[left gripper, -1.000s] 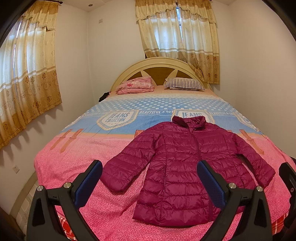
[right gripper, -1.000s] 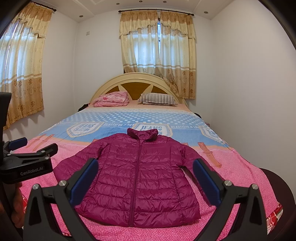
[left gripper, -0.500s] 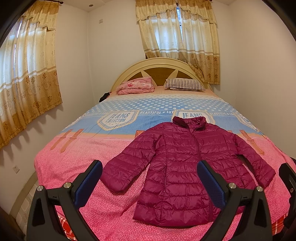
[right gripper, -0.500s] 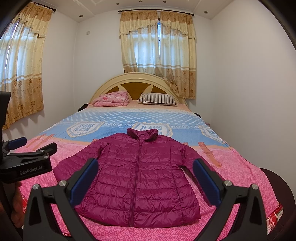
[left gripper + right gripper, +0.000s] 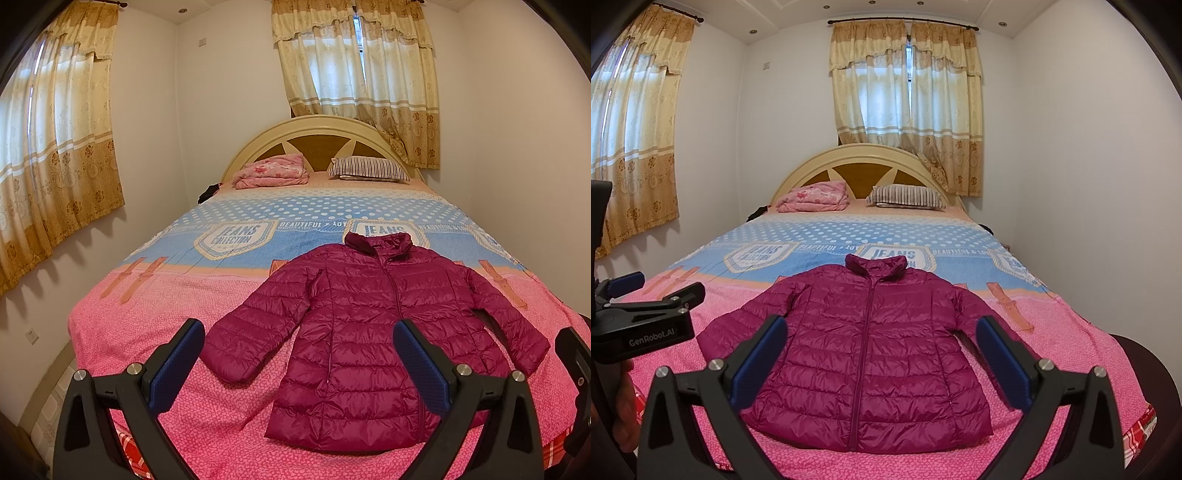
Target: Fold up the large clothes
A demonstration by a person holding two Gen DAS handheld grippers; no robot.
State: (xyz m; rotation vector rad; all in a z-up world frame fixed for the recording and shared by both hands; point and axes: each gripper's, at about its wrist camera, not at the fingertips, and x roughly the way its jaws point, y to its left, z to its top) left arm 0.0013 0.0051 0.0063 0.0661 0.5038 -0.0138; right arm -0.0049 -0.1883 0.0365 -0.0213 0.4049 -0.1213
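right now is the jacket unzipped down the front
No, the jacket lies flat on the bed with its front zipper closed from hem to collar.

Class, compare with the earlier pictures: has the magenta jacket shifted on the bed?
No. The jacket keeps its collar just below the JEANS badge printed on the bedspread, as before.

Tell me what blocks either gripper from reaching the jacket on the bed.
Nothing visible does. The magenta jacket lies flat and zipped on the bedspread, with both the left gripper and right gripper open before it.
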